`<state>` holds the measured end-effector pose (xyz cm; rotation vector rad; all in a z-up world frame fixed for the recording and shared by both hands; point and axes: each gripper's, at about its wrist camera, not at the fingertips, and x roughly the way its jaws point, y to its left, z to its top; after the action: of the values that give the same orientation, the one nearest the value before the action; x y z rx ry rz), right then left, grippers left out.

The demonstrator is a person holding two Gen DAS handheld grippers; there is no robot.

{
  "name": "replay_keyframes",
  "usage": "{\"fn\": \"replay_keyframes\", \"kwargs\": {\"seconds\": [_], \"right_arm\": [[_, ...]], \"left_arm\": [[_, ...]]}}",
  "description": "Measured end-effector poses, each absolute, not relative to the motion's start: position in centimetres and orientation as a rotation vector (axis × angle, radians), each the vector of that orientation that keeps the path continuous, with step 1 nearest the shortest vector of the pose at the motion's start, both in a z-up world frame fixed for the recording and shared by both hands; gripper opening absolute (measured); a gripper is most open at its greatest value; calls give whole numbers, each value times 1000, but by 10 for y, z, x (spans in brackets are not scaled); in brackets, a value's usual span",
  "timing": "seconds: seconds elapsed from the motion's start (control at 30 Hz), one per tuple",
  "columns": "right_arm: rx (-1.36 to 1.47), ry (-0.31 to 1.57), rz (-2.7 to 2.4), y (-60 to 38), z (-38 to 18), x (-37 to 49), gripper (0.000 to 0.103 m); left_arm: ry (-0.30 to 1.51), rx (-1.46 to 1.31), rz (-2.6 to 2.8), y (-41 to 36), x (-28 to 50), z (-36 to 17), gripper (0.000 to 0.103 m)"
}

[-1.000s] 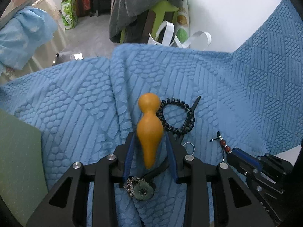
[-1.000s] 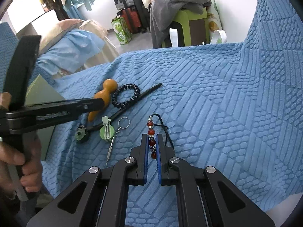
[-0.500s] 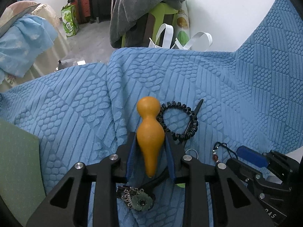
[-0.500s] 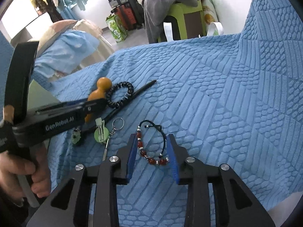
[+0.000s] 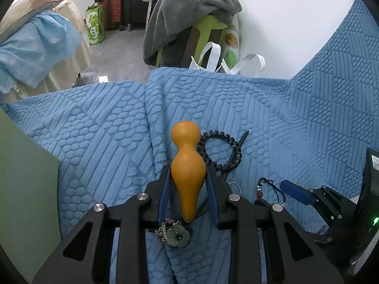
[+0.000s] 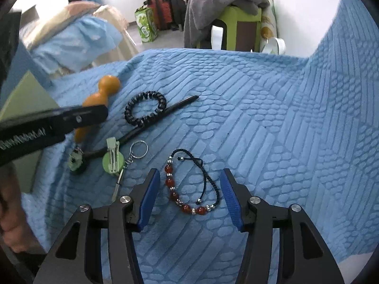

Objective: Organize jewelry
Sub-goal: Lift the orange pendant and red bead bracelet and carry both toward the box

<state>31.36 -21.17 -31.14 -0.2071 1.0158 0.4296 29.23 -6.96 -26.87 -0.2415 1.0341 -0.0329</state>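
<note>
My left gripper [image 5: 188, 172] is shut on an orange gourd pendant [image 5: 187, 163], its round end pointing away; the gourd also shows in the right wrist view [image 6: 100, 97]. A green flower charm on a chain [image 5: 176, 234] hangs below it. My right gripper [image 6: 189, 177] is open, its blue pads on either side of a red bead bracelet [image 6: 187, 189] that lies on the blue blanket [image 6: 260, 130]. A black bead bracelet [image 6: 145, 107] lies over a black stick [image 6: 165, 116].
A green round clip [image 6: 113, 159] and a keyring with a small tool [image 6: 138, 150] lie left of the red bracelet. A green box [image 5: 26, 189] stands at the left. Beyond the blanket are a green stool with grey cloth [image 5: 189, 16] and a bed.
My right gripper has opened and let go of the red bead bracelet, which now lies spread on the blanket. My left gripper has closed in around the gourd.
</note>
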Motion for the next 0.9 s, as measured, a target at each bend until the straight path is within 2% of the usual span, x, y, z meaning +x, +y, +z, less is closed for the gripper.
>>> {"fn": "replay_keyframes", "kwargs": {"seconds": [0.03, 0.13, 0.17, 0.23, 0.4, 0.9], "right_arm": [[-199, 1015, 437, -211, -311, 313, 36], [-202, 1008, 433, -208, -311, 311, 26], [-196, 1010, 431, -209, -310, 312, 18], [-181, 1016, 423, -211, -309, 313, 10], [-123, 1038, 420, -216, -303, 311, 8], [-51, 920, 367, -234, -225, 277, 5]], "left_arm": [[1033, -244, -33, -69, 291, -268, 30], [1032, -255, -28, -68, 286, -266, 30], [1030, -259, -26, -68, 283, -265, 30], [1026, -271, -26, -66, 278, -262, 30], [1032, -308, -10, -62, 262, -253, 30], [994, -292, -13, -50, 226, -187, 30]]}}
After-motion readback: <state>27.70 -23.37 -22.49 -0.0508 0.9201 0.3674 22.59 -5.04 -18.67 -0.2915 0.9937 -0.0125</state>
